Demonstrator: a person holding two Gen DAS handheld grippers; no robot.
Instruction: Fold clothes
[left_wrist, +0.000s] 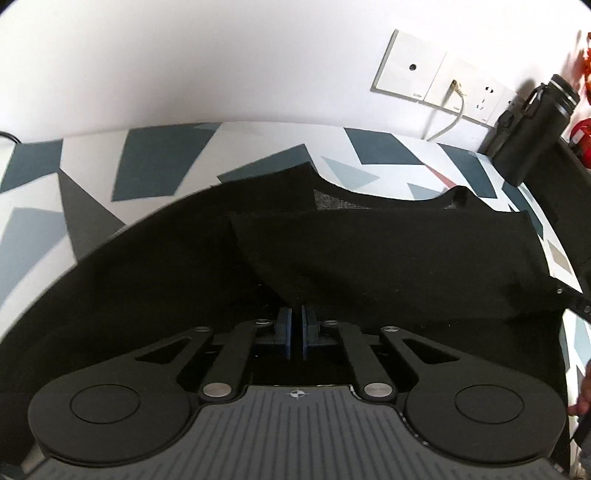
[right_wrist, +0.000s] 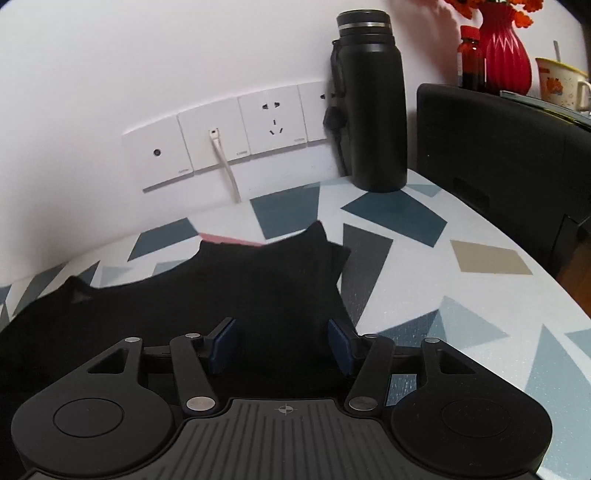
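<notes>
A white wall with a row of sockets (right_wrist: 225, 144) backs the tabletop (right_wrist: 424, 280), patterned in blue, grey and white shapes; the small print on the socket plates is too fine to read. The black garment (left_wrist: 332, 251) lies spread ahead of both tongs. The left tongs (left_wrist: 296, 325) are pinched nearly closed on a fold of it. The right tongs (right_wrist: 282, 341) stand wide over the cloth. Only the right view shows the red vase (right_wrist: 508, 55) and mug (right_wrist: 561, 83) beyond the black flask (right_wrist: 373, 99).
</notes>
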